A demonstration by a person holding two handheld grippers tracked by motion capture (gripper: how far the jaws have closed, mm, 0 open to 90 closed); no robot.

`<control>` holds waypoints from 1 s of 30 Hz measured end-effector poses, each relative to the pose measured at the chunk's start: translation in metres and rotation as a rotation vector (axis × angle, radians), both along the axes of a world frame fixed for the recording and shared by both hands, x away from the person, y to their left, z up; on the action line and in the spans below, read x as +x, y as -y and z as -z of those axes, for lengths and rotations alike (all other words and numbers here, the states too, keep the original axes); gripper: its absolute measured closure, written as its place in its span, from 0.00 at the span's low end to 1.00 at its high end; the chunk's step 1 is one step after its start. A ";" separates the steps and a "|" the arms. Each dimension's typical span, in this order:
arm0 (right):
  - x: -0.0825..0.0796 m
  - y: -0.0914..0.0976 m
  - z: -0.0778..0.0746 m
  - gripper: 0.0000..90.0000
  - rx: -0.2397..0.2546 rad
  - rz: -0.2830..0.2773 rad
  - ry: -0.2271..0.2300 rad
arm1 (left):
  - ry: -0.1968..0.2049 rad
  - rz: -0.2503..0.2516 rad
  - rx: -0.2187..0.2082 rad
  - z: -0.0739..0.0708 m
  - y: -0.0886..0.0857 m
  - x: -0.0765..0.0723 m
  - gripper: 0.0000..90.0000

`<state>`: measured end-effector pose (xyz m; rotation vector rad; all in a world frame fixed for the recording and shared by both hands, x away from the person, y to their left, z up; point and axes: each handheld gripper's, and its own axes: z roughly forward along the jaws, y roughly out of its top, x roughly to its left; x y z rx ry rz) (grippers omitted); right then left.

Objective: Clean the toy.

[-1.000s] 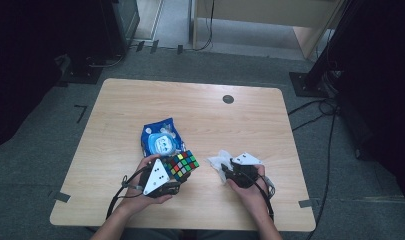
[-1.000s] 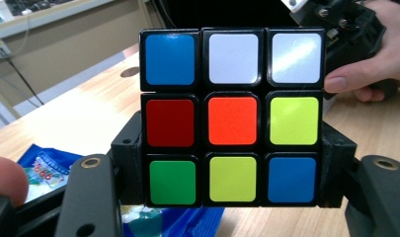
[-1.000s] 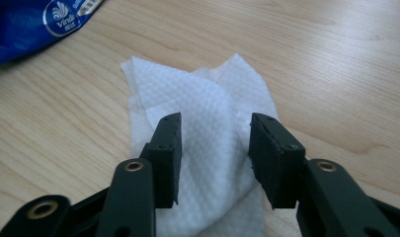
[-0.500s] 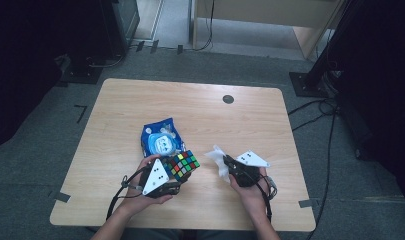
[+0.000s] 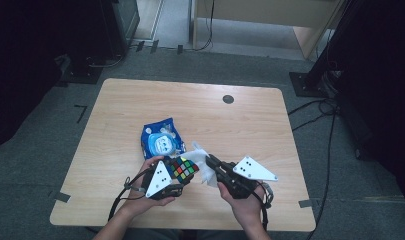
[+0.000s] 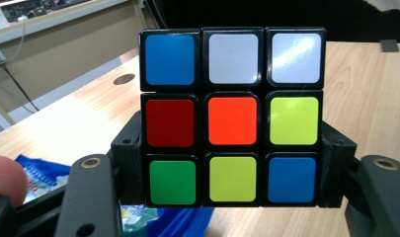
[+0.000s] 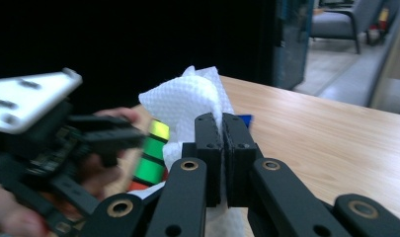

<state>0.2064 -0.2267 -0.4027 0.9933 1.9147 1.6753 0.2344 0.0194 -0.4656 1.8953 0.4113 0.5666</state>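
Near the tabletop's front edge, the left gripper (image 5: 182, 172) clamps the multicoloured plastic puzzle cube (image 6: 232, 116) steady, so the right gripper (image 7: 222, 133), pinched on the white paper wipe (image 7: 185, 98), should rub each face gently.

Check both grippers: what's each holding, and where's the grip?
Left gripper clamps the cube by two opposite side faces. Right gripper is shut on a fold of the white wipe, pinched near its middle.

cube (image 6: 232, 116): multicolour squares, black grid | wipe (image 7: 187, 101): white, dimpled | packet (image 5: 161, 139): blue | table (image 5: 250, 125): light woodgrain
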 end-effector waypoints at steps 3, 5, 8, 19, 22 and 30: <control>-0.004 -0.011 0.000 0.98 0.001 -0.029 0.010 | 0.003 0.013 -0.001 0.000 0.004 -0.003 0.38; -0.006 -0.017 0.001 0.98 -0.004 -0.040 0.015 | 0.004 0.019 -0.002 0.000 0.007 -0.004 0.38; -0.007 -0.025 0.004 0.98 -0.004 -0.050 0.016 | 0.002 0.029 -0.004 0.000 0.010 -0.007 0.38; -0.001 -0.029 0.012 0.98 0.002 -0.040 -0.021 | 0.015 0.042 0.005 0.000 0.014 -0.011 0.38; 0.000 -0.029 0.013 0.98 -0.002 -0.039 -0.016 | 0.024 0.042 0.013 0.000 0.015 -0.011 0.38; 0.002 -0.028 0.014 0.98 0.006 -0.026 -0.026 | 0.039 0.051 0.019 -0.001 0.017 -0.014 0.38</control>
